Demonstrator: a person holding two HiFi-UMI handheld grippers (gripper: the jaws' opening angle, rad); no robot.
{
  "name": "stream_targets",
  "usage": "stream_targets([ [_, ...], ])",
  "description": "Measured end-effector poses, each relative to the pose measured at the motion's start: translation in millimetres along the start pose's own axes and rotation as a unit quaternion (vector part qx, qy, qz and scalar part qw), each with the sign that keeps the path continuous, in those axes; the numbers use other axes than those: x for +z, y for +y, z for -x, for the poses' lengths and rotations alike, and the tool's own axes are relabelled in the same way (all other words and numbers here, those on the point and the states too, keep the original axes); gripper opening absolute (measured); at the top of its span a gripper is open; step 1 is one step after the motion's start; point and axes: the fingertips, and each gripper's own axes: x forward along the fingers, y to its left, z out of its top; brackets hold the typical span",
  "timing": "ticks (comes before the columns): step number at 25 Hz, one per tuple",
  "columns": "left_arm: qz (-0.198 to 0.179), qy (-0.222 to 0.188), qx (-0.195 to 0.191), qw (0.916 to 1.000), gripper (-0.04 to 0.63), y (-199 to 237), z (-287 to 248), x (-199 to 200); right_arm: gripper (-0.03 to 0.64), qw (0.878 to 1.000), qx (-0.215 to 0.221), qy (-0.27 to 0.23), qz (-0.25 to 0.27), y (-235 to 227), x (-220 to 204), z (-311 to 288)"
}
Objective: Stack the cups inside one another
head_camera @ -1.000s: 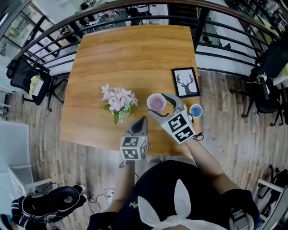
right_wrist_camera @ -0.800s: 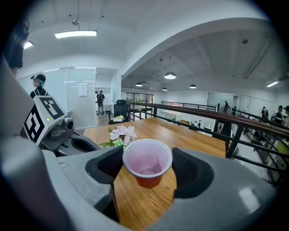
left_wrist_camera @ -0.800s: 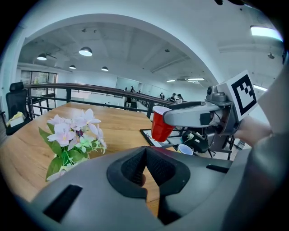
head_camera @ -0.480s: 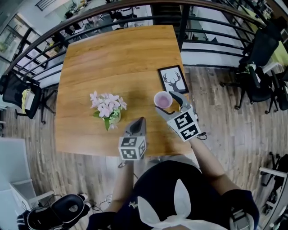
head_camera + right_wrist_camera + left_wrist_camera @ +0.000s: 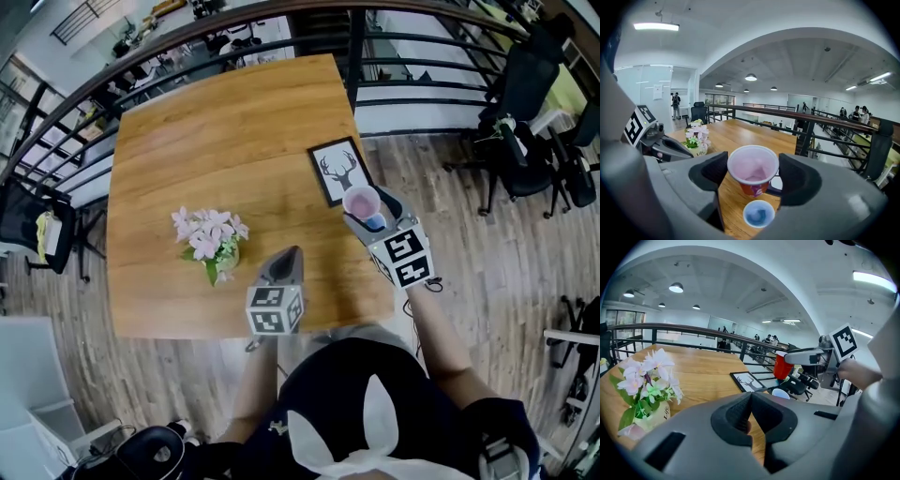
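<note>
Your right gripper [image 5: 367,210] is the one that matters here. Its jaws are clamped on the red cup [image 5: 753,169], one pad on each side of the wall just under the rim. The cup is upright with its mouth toward the camera.

The blue cup [image 5: 758,214] lies just below the red cup's base in the right gripper view, toward the bottom centre of the frame. It stands upright on the table [image 5: 234,122], near the right edge and just past the lower corner of the deer picture [image 5: 336,171].

In the left gripper view the red cup hangs in the air at centre right with the blue one beneath it, and the two don't touch. Both long axes run vertical and look close to lined up, so the coming move is probably a straight descent. Whether the red base will fit the blue mouth can't be judged from here.

Your left gripper [image 5: 751,404] sits at lower centre of the head view, well apart from both cups. Its jaws are pressed together on nothing. The flower vase [image 5: 208,242] stands to its left, out of the way.
</note>
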Motion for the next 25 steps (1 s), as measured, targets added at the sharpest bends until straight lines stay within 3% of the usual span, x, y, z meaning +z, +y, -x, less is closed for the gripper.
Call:
stream_targets([
  [10,-0.011,0.008,-0.019,0.9997,0.015,-17,-12,0,0.336,0.999,-0.037,0.001,-0.027,-30,-16,20],
  [25,-0.005,0.023,-0.018,0.9996,0.015,-22,-17,-13,0.336,0.997,-0.029,0.029,-0.058,-30,-59,11],
])
